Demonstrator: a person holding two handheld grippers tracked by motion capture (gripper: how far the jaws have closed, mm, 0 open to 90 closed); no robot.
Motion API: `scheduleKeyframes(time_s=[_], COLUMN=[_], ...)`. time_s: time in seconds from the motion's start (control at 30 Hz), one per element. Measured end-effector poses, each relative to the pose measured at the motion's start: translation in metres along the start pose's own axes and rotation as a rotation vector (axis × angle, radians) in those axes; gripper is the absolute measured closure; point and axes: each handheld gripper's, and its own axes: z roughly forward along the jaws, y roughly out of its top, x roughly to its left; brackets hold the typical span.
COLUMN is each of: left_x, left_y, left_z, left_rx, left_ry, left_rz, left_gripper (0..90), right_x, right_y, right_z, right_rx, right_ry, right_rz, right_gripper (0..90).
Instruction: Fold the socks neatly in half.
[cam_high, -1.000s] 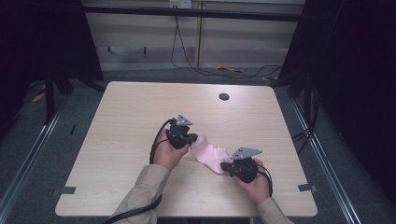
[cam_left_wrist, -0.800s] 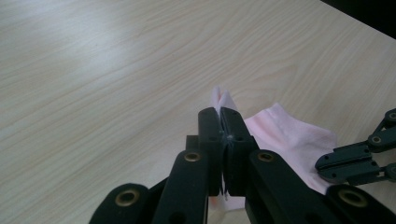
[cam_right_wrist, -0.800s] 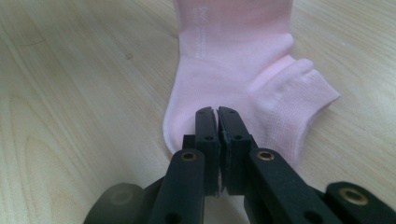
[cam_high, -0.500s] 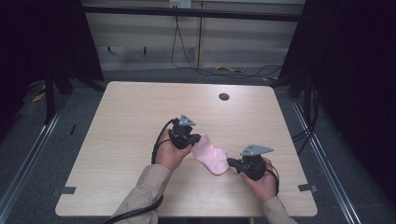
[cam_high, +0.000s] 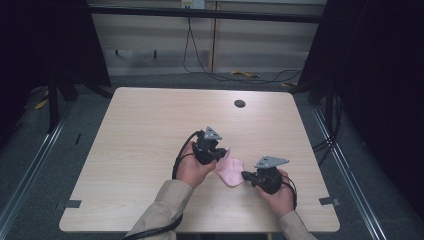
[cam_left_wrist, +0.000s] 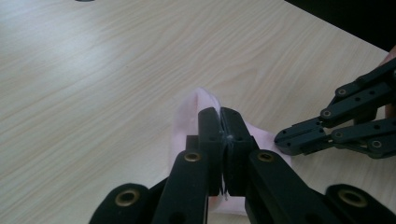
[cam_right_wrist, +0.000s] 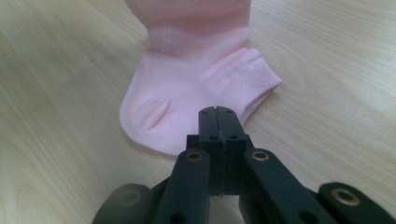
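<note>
Item: pink sock (cam_high: 229, 170), ankle-length, one piece. It lies on the light wood-grain counter (cam_high: 150, 130) between the two hand-held grippers, toward the person's edge of the counter.

Left hand-held gripper (cam_high: 220, 152): jaws together, clamped on the sock. In the left gripper view (cam_left_wrist: 223, 135) a thin fold of pink fabric (cam_left_wrist: 187, 116) sits pinched in the seam between the black pads and spreads out past the tips and to either side of them. The sock end at this gripper is lifted slightly off the counter.

Right hand-held gripper (cam_high: 246, 176): jaws together. In the right gripper view (cam_right_wrist: 218, 116) the closed tips meet the near edge of the sock (cam_right_wrist: 187, 102), just beside the ribbed cuff; whether any fabric is caught between the pads cannot be told. Ahead of these tips the heel pocket lies flat on the counter, and the rest of the sock runs away from the gripper, rising toward the far end.

The right hand-held gripper's closed jaws also show in the left gripper view (cam_left_wrist: 286, 140), just beside the sock's edge.

Other: small dark round hole (cam_high: 239, 103) in the counter, well beyond both grippers.
</note>
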Motion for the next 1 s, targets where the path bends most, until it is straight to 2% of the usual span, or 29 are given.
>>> scheduleKeyframes(time_s=[0.27,0.57,1.0], left_x=[-0.017,-0.029,-0.034], left_y=[-0.002,-0.005,-0.012], left_z=[0.017,0.025,0.034], left_rx=[0.029,0.039,0.060], left_ry=[-0.033,-0.067,-0.078], left_rz=[0.026,0.028,0.040], left_gripper=[88.4,88.4,88.4], right_x=[0.001,0.001,0.001], right_y=[0.000,0.000,0.001], right_z=[0.000,0.001,-0.003], right_rx=[0.001,0.000,-0.018], right_ry=[-0.006,-0.007,-0.018], right_rz=[-0.011,-0.010,-0.005], right_gripper=[90.0,90.0,90.0])
